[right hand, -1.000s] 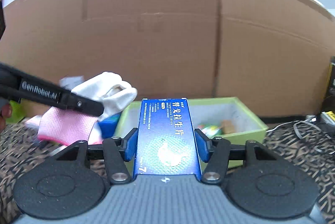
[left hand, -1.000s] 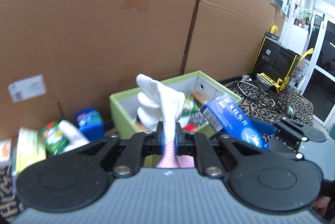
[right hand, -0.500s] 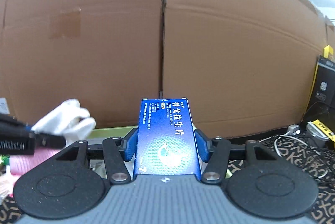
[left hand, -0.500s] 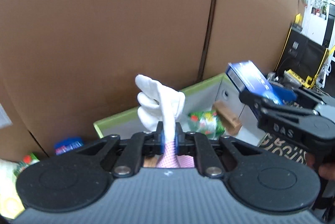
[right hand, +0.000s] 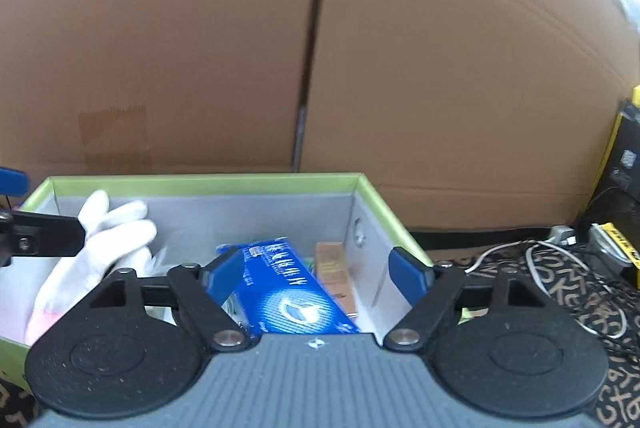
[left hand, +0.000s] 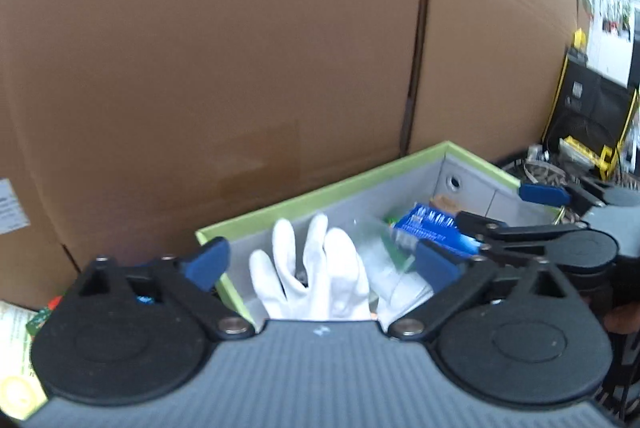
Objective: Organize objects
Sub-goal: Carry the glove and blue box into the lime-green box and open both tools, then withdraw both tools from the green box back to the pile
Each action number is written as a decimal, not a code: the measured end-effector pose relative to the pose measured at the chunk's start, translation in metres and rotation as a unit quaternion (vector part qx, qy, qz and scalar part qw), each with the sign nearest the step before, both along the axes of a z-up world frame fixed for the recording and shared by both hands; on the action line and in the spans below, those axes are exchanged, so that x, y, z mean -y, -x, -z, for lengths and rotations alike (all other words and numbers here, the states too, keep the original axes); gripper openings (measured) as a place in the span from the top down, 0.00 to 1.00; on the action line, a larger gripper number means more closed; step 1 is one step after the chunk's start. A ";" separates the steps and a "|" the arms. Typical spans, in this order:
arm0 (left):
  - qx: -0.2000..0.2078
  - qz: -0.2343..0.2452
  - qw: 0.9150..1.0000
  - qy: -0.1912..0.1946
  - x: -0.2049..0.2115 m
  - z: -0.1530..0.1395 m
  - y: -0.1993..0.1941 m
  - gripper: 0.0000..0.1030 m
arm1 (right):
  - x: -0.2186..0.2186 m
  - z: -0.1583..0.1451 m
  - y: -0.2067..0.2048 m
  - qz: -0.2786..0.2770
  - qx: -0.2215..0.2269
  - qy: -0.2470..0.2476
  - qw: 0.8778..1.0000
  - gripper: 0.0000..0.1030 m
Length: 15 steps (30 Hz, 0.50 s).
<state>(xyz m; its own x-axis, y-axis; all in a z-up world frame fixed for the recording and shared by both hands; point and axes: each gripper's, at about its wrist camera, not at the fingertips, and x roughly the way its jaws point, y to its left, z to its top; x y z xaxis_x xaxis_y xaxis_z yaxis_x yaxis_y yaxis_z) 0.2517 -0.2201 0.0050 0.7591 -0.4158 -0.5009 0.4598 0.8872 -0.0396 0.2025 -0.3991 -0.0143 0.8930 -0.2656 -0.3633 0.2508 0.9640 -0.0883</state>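
Observation:
A green-rimmed box with grey walls [left hand: 320, 190] [right hand: 200, 179] stands against the cardboard wall. My left gripper [left hand: 320, 262] is open over its left part. A white glove [left hand: 320, 274] [right hand: 108, 240] lies loose in the box between the left fingers. My right gripper [right hand: 320, 270] is open over the right part of the box. A blue carton [right hand: 288, 292] [left hand: 432, 232] lies tilted inside the box under it, free of the fingers.
A tall cardboard wall [right hand: 320, 48] stands right behind the box. A brown packet [right hand: 334, 268] and green packets lie in the box. Cables [right hand: 560, 268] and a black and yellow case [left hand: 588, 116] are to the right. Packets lie at the far left [left hand: 16, 340].
Both grippers have opened. The glove has dropped from the left gripper into the box and the blue carton has dropped from the right gripper into the box.

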 end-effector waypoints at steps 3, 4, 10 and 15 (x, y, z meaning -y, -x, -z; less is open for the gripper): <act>-0.004 -0.002 1.000 0.024 -0.001 -0.019 0.005 0.00 | -0.003 -0.021 0.019 0.000 0.031 -0.022 0.999 0.17; -0.002 -0.002 1.000 0.030 -0.005 -0.024 0.009 0.00 | -0.005 -0.027 0.026 -0.001 0.043 -0.028 0.999 0.16; 0.015 -0.010 0.998 0.063 -0.034 -0.048 0.046 0.00 | -0.029 -0.054 0.079 -0.028 0.110 -0.059 0.992 0.08; 0.022 -0.008 0.998 0.065 -0.068 -0.051 0.084 0.00 | -0.060 -0.057 0.110 -0.076 0.128 -0.082 0.985 0.04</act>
